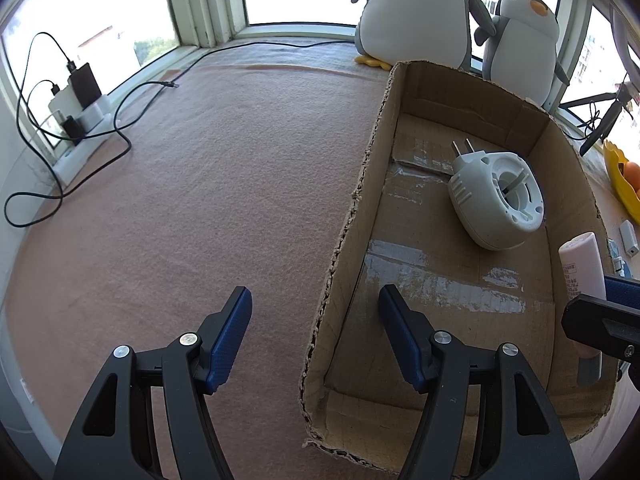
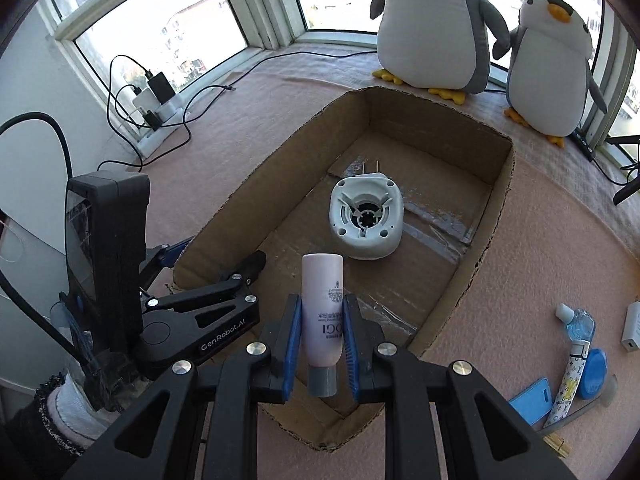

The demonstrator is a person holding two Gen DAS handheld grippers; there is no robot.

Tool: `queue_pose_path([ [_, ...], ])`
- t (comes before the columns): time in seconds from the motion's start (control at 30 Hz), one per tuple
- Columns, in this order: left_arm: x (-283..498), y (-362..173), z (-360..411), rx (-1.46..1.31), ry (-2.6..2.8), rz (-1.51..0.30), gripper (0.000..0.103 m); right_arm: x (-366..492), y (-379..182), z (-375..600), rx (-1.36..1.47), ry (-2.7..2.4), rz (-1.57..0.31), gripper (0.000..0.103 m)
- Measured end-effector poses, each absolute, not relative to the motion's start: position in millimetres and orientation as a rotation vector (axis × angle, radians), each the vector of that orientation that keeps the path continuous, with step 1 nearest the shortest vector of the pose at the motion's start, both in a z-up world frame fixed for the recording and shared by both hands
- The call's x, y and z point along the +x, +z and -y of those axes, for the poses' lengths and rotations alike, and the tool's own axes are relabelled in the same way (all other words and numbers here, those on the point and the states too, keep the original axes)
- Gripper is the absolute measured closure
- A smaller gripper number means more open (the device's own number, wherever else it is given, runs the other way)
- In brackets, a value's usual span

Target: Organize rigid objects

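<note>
Two plush penguins point(image 2: 436, 24) are sitting behind one cardboard box point(image 2: 496, 216), which is holding one white plug-in device point(image 2: 366, 220). The right gripper point(image 2: 320, 344) is clamping one pink tube point(image 2: 322, 312) over the box; the left gripper point(image 1: 316, 336) is gaping, straddling the box wall.

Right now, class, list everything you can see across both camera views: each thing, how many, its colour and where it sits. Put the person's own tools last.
cardboard box: one, brown, open, on the pink mat
plug-in device: one, white, inside the box
tube: one, pale pink with grey cap, held over the box
toy penguins: two, grey and white, by the window
chargers and cables: several, black and white, left windowsill
small items: several, mostly blue and white, on the mat right of the box
left gripper: jaws open, straddling the box's wall
right gripper: jaws shut on the tube
</note>
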State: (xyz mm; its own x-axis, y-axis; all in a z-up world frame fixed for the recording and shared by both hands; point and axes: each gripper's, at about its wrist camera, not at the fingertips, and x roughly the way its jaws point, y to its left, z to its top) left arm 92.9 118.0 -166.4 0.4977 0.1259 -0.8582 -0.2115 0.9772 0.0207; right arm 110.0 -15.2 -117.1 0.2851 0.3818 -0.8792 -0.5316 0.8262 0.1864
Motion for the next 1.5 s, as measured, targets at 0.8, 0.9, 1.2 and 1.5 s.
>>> queue_pose_path([
  [0.8,92,-167,-119,-0.091,0.204,-1.03,0.037,106,-111,28,-0.093,0.624,-1.116,0.071],
  [0.9,93,-166,-119,-0.087,0.204,-1.03,0.037,103,-104,38,-0.067,0.626,-1.104,0.071],
  [1.2,93,-165,-119,-0.081,0.204,-1.028,0.037,101,-86,91,0.028,0.555,-1.067,0.071],
  [1.5,93,-165,-119,-0.076,0.205,-1.027,0.037,104,-77,178,0.096,0.39,-1.038,0.07],
])
